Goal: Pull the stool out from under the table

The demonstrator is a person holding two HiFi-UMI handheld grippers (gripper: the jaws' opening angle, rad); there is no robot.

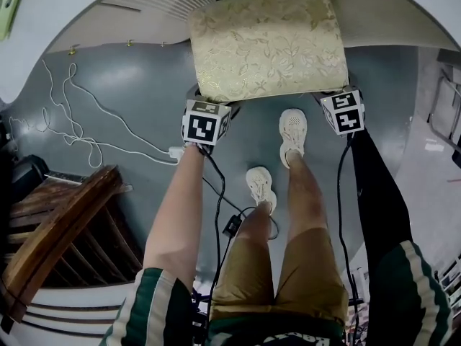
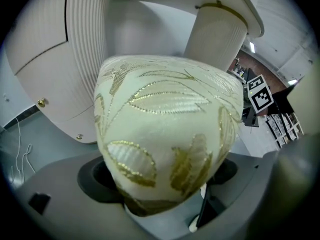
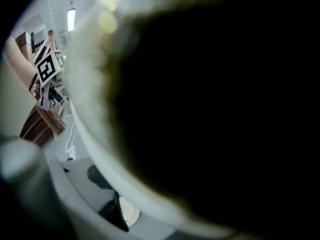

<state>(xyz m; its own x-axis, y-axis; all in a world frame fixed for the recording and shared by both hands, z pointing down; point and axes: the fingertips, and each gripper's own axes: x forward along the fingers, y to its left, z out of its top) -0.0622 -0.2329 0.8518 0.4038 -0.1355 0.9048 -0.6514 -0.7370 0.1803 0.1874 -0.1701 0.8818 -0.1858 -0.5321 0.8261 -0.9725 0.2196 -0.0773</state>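
The stool (image 1: 268,43) has a cream cushion with a gold leaf pattern and stands at the edge of the round white table (image 1: 403,6), next to its ribbed pedestal (image 2: 215,34). My left gripper (image 1: 210,105) is at the cushion's near left corner, and that corner (image 2: 165,134) fills the space between its jaws. My right gripper (image 1: 338,99) is at the near right corner; the cushion (image 3: 210,109) presses so close that the right gripper view is mostly dark. Both sets of fingertips are hidden under the cushion's edge in the head view.
The person's two feet in white shoes (image 1: 292,132) stand on the grey floor just behind the stool. A dark wooden piece of furniture (image 1: 57,229) is at the lower left. White cable (image 1: 86,121) loops over the floor to a plug (image 1: 175,153). A metal rack (image 1: 446,107) is at the right.
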